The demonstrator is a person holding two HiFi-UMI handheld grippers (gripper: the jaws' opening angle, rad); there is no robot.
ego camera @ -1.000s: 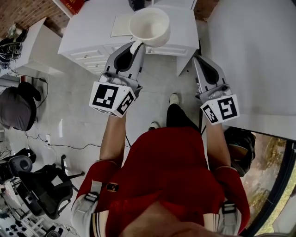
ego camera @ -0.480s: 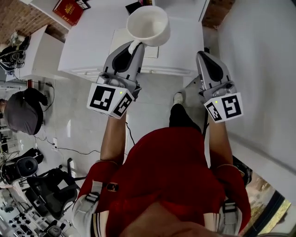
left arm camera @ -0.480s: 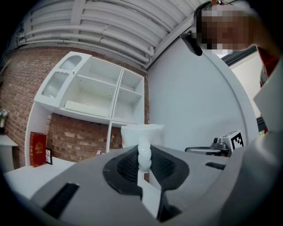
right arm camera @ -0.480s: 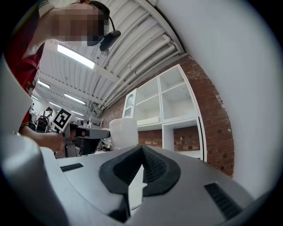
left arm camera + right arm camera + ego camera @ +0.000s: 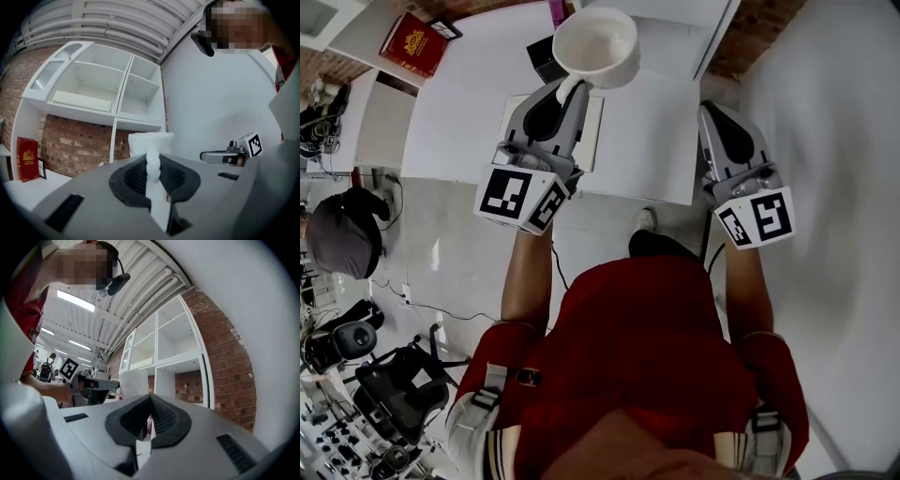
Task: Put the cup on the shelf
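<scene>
Bright even light, ceiling strip lights (image 5: 75,301), fisheye warp w/ dark corners, head view soft

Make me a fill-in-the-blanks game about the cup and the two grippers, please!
1. The left gripper grips the white cup by its ____.
2. The right gripper is shut and holds ____.
3. The book on the white counter is coloured ____.
4. The wall behind the white shelf is made of ____.

Missing words: handle; nothing; red; brick.
</scene>
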